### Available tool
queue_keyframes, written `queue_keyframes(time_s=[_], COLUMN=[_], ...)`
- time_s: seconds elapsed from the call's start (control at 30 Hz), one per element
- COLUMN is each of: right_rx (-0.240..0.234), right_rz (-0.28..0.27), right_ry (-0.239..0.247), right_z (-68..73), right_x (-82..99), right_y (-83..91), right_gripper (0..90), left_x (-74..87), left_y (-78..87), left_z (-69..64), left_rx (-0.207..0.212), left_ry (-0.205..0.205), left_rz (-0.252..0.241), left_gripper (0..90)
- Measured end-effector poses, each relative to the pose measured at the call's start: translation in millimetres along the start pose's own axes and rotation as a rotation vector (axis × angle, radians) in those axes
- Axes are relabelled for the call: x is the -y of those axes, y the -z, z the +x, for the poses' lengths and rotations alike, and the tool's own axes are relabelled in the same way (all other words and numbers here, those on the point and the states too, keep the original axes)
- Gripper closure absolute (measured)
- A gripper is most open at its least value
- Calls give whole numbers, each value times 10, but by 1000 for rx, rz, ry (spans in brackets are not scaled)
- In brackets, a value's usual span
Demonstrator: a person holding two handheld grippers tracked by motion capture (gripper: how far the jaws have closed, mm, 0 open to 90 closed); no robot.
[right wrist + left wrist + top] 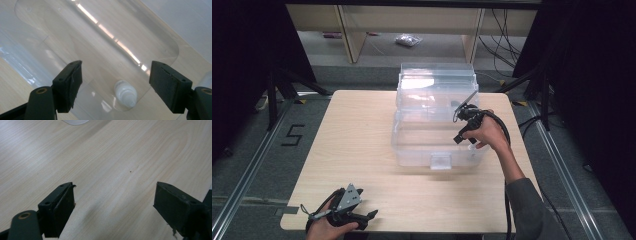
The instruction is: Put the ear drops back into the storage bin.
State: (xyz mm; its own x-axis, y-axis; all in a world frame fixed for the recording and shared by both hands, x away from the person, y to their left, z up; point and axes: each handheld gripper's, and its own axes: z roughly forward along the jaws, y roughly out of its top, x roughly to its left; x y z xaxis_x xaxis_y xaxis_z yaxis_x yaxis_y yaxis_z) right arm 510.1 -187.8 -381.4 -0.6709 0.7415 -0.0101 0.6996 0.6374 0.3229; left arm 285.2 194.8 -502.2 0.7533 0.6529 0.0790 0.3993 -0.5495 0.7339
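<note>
Small white plastic bottle (125, 95) in clear plastic bin (412, 145): probably light, slippery; best pinched across body. Right hand-held gripper (115, 82) wide above; left hand-held gripper (115, 205) wide over counter (120, 157).

I see a pale wood-grain table (362, 150), a clear colourless plastic box (437, 125), a small white bottle (125, 93) inside it, and black jaws on both grippers.

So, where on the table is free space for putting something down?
Bare wood lies left of the clear box, out to the table edge, and in front of it, between the left gripper and the person's right sleeve. The right gripper crowds the box.
</note>
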Motion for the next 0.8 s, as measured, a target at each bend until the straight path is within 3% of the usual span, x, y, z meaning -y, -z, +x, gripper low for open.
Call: queue_keyframes(time_s=[0.23, 0.47, 0.53, 0.57, 0.63, 0.67, 0.77, 0.8], right_rx=[-3, 1, 4, 6, 22, 20, -4, -2], right_rz=[-9, -27, -15, -26, -16, -30, -38, -48], right_ry=[1, 45, 17, 44, 35, 65, 22, 30], right_z=[65, 111, 142, 133, 150, 143, 212, 215], right_x=[5, 11, 17, 19, 25, 26, 43, 49], right_y=[25, 52, 72, 77, 94, 99, 137, 143], right_gripper=[270, 263, 263, 263, 262, 262, 262, 262], left_x=[0, -1, 0, 0, 0, 0, 1, 1], left_y=[-1, 2, 2, 0, 0, 0, -1, 0], left_z=[0, 1, 0, -1, -2, -2, -1, -2], left_rx=[0, -1, -2, -1, -1, -1, -1, -1], left_ry=[1, -1, 0, 1, 0, 0, 2, 1], left_rz=[-1, 0, -2, -1, 0, 0, -1, 0], left_gripper=[164, 163, 164, 164, 164, 164, 164, 164])
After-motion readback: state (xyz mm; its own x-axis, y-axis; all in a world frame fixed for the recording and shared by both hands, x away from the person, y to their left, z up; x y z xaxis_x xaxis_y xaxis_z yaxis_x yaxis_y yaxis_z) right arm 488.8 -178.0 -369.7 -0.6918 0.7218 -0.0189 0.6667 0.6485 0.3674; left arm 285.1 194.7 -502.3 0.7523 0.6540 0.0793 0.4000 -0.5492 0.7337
